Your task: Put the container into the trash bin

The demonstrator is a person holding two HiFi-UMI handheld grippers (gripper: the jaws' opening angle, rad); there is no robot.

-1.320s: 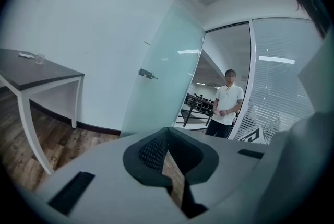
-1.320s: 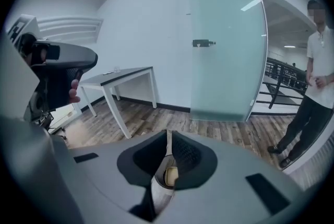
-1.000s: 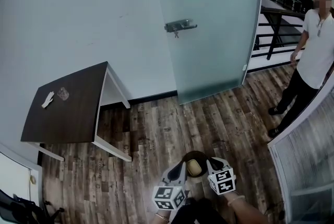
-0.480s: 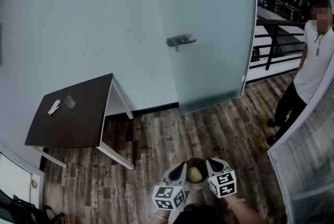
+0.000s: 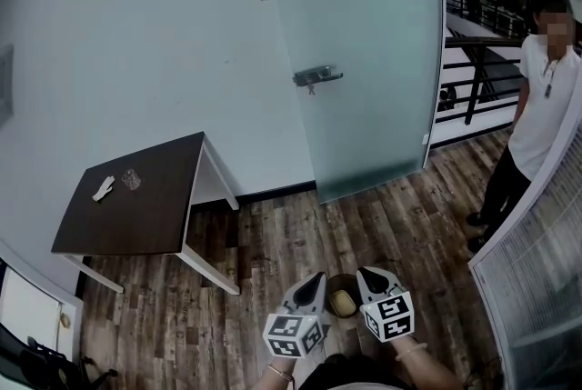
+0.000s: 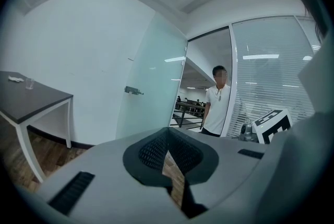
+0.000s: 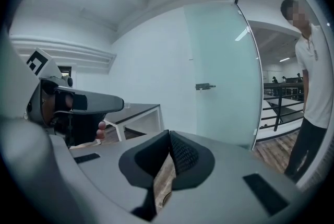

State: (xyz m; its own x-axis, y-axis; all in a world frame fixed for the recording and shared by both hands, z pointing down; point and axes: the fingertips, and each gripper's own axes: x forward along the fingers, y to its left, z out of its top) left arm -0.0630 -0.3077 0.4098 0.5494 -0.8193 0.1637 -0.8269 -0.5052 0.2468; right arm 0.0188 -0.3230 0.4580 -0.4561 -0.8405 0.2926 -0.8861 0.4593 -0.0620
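Observation:
A small clear container (image 5: 132,179) stands on the dark table (image 5: 155,215) at the left, beside a crumpled white scrap (image 5: 103,188). Both are also in the left gripper view, the container (image 6: 30,83) far off at the left. A round dark trash bin (image 5: 342,299) with something beige inside sits on the wooden floor at the bottom of the head view. My left gripper (image 5: 313,284) and right gripper (image 5: 367,277) hover just left and right of the bin, far from the table. Each gripper's jaws (image 6: 167,133) (image 7: 168,135) meet at the tips with nothing between them.
A frosted glass door (image 5: 364,61) with a metal handle fills the wall ahead. A person in a white shirt (image 5: 536,106) stands at the right by a blinds-covered glass partition (image 5: 536,270). Wooden floor (image 5: 291,234) lies between the table and the bin.
The head view has lifted and turned slightly, so the table and door sit lower and further right in the picture. Both grippers stay shut beside the bin.

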